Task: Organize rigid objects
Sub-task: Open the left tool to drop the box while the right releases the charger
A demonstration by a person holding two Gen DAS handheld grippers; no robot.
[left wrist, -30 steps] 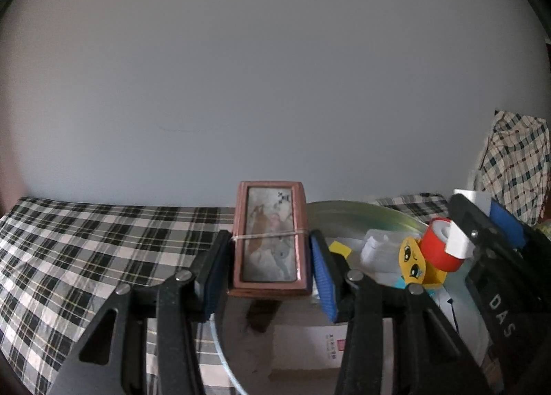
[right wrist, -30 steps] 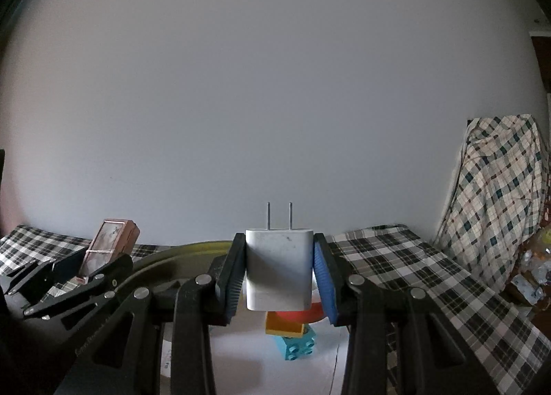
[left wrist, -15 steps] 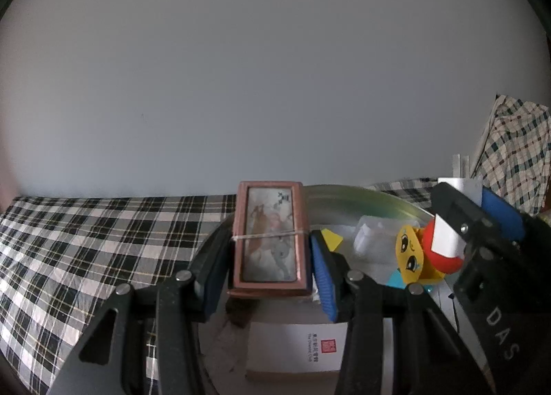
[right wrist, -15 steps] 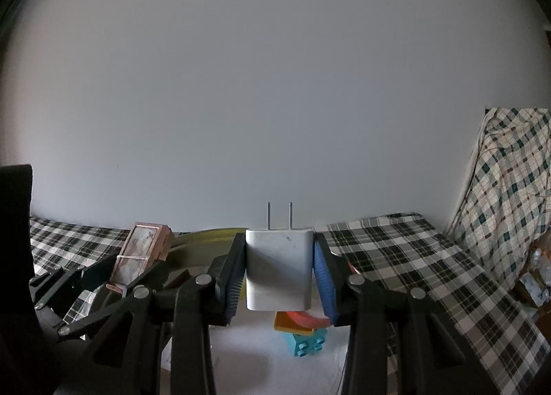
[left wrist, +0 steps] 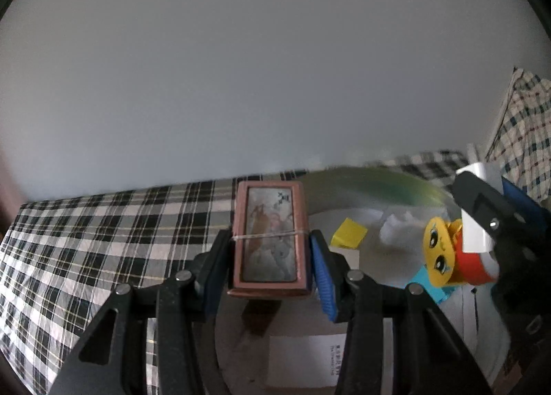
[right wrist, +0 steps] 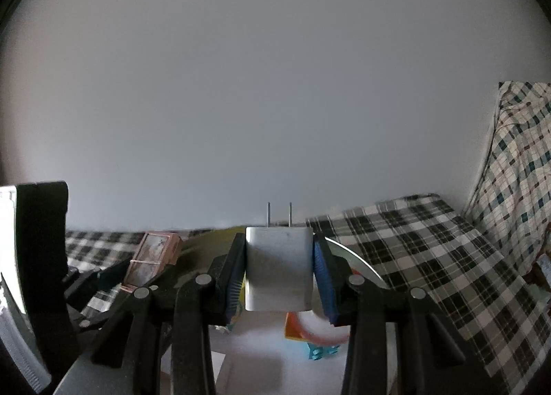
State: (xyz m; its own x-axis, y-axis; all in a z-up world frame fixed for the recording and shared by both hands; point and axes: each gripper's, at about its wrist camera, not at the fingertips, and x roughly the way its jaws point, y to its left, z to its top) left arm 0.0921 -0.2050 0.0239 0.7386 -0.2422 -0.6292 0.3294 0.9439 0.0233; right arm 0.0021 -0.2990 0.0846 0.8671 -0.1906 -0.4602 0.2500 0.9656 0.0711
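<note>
While the left gripper (left wrist: 270,257) clamps a framed picture (left wrist: 269,239) upright between its pads, long axis running forward along the fingers, over the basin (left wrist: 372,184); the right gripper (right wrist: 279,274) pinches a white charger (right wrist: 279,271), prongs pointing straight ahead.

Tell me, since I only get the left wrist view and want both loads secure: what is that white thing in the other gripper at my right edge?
Observer: A white plug adapter, prongs pointing away, clamped in the right gripper.
Operator: Is it held squarely?
Observer: Yes, both pads press its flat sides.
Operator: What lies under it?
Observer: A blue toy brick and something orange, inside the round tray.
</note>
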